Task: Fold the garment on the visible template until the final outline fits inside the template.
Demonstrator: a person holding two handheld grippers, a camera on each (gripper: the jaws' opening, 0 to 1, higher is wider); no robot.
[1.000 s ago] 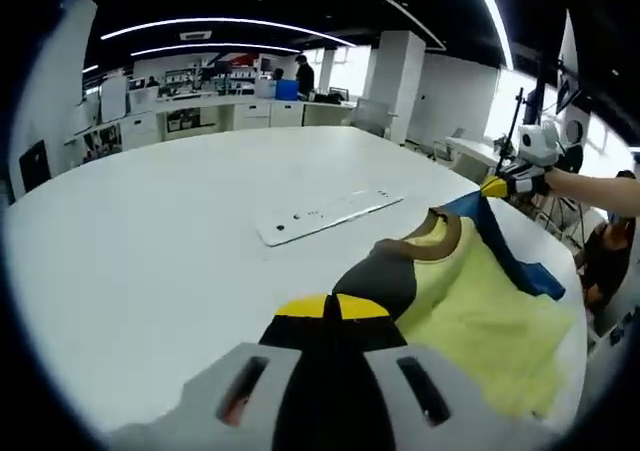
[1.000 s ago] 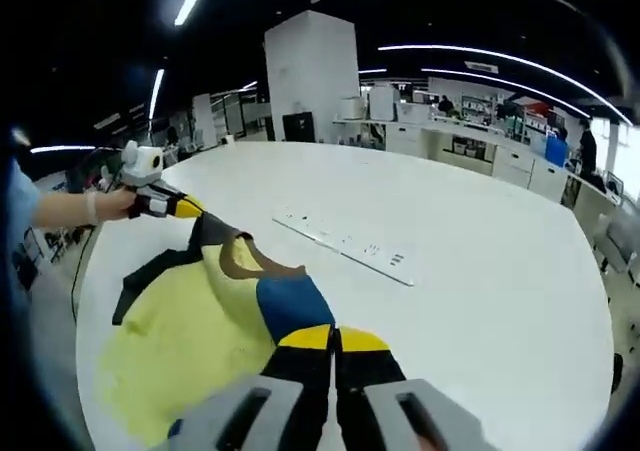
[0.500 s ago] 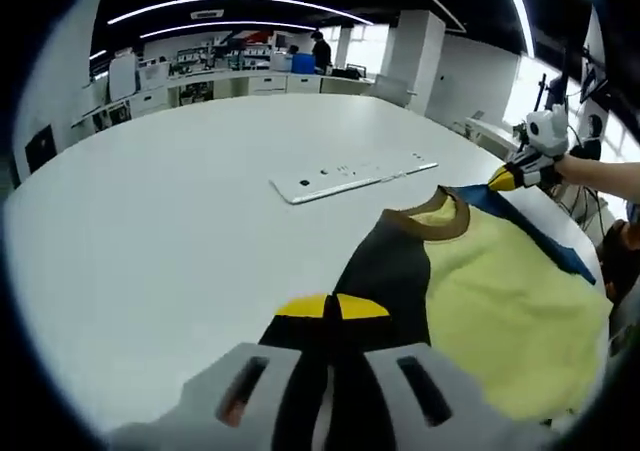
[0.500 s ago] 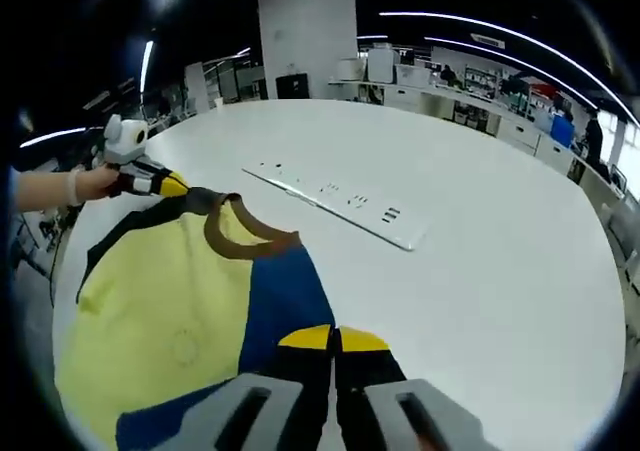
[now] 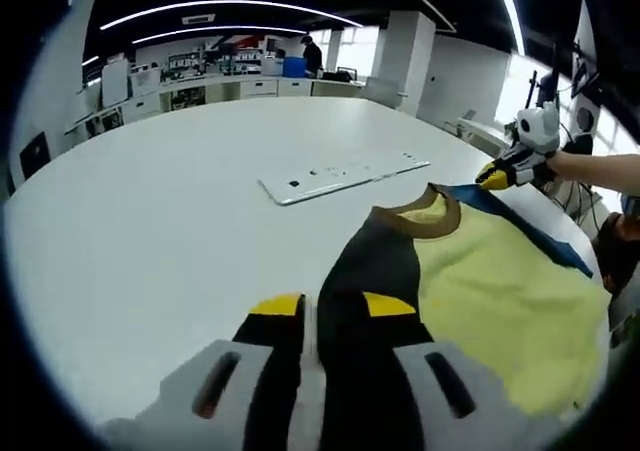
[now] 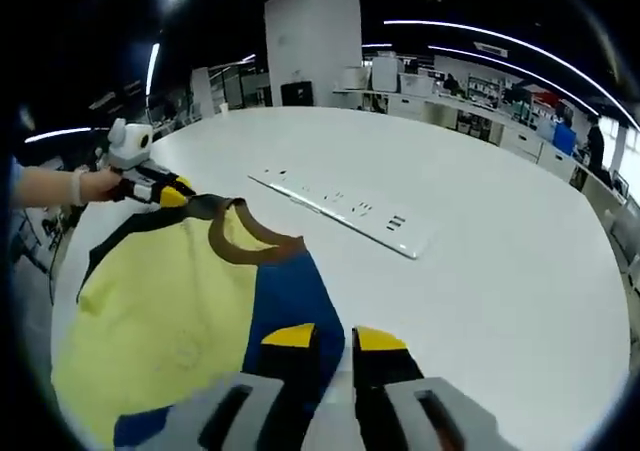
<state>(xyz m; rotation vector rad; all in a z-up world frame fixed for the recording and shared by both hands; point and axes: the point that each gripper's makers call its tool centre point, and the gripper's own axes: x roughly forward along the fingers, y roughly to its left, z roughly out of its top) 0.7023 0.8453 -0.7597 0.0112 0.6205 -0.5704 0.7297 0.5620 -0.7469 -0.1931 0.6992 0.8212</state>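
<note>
Left gripper (image 5: 318, 309): jaws shut half a second ago on the black shoulder of the garment (image 5: 490, 291), now parted, the cloth lying slack between them on the tabletop (image 5: 150, 231).

White strip (image 5: 343, 175): set flat beyond the collar; whether it marks the template cannot be told.

Right gripper (image 6: 335, 339): jaws likewise opened since then, the blue shoulder let go beside them.

Judgement: garment has been spread and released; folding is not yet begun.

Hidden: lower hem is cut off in both views; the template outline cannot be made out.
</note>
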